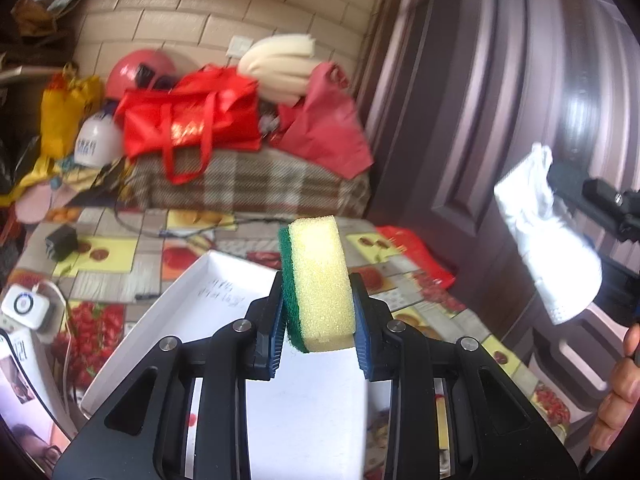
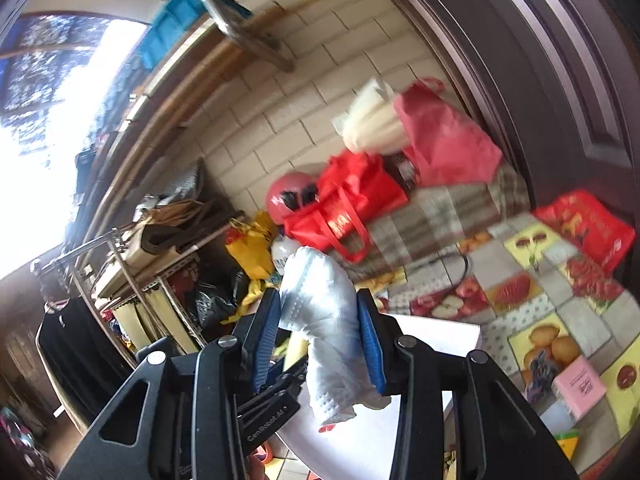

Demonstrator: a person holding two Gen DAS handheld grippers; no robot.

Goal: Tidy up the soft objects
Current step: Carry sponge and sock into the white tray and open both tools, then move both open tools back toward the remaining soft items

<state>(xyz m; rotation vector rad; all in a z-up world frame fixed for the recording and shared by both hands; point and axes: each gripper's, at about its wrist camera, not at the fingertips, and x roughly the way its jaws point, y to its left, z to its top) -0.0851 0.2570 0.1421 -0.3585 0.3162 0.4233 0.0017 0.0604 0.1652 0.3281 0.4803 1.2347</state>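
Sponge [image 1: 320, 284]: yellow porous foam block with a dark green scouring layer on its left face, rounded corners. It stands on end, long axis near vertical, top leaning slightly left, foam face toward the camera. Left gripper [image 1: 318, 312] is clamped on it, blue pads pressing the green face and the opposite yellow side; sponge held in the air above the white tray [image 1: 176, 312], which rests on the fruit-print tablecloth [image 1: 108, 256]. Second soft item: a crumpled white cloth [image 2: 328, 328], embossed dot texture, long axis roughly vertical, tilted, lower end hanging free below the pads. Right gripper [image 2: 320, 336] is closed on its mid-section, held above the same tray [image 2: 436, 336]. Left wrist view alone shows the cloth [image 1: 544, 240] from outside, at far right before the dark door [image 1: 500, 100], with the person's hand [image 1: 620, 392] below it. Right wrist view alone shows a metal shelf rack [image 2: 132, 272] and a pink box [image 2: 580, 388] on the tablecloth.
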